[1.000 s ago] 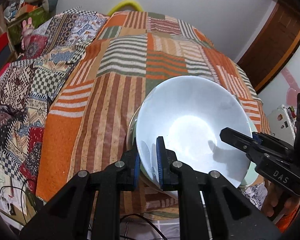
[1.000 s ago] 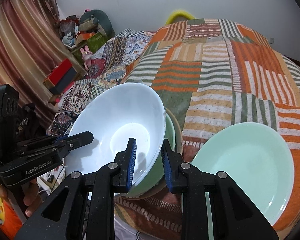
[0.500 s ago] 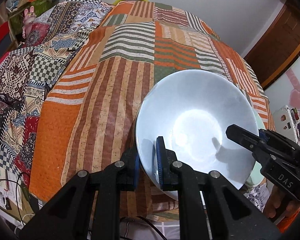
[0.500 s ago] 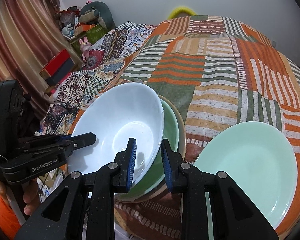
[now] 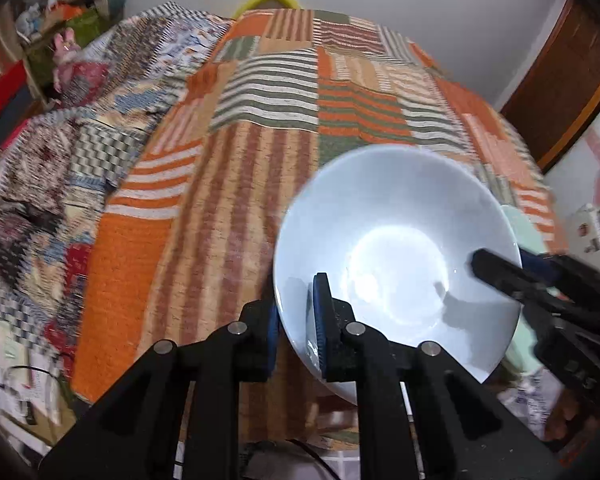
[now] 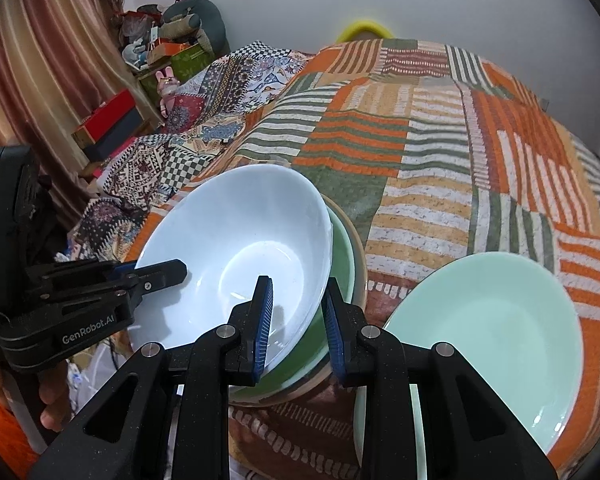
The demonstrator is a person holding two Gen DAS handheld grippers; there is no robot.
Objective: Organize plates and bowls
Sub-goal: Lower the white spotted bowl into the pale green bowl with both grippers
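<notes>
A white bowl (image 5: 396, 264) hangs tilted between both grippers. My left gripper (image 5: 296, 312) is shut on its near left rim, one pad inside and one outside. My right gripper (image 6: 298, 316) is shut on the opposite rim of the white bowl (image 6: 240, 240). Each gripper shows in the other's view, the right gripper (image 5: 512, 264) at the bowl's right edge and the left gripper (image 6: 160, 276) at its left edge. Under the white bowl sits a green bowl (image 6: 342, 240) nested in a tan bowl (image 6: 360, 256). A mint plate (image 6: 488, 340) lies to the right on the bed.
Everything rests on a striped orange patchwork quilt (image 5: 260, 160) near its front edge. A patterned blanket (image 6: 220, 92) covers the left side. Boxes and toys (image 6: 112, 116) stand by the curtain at the left. A wooden door (image 5: 560, 80) is at the far right. A hand (image 6: 52, 400) holds the left gripper.
The white bowl has tipped up off the green bowl on its left side, whose rim no longer shows in the left wrist view. Both grippers keep their hold on it.
</notes>
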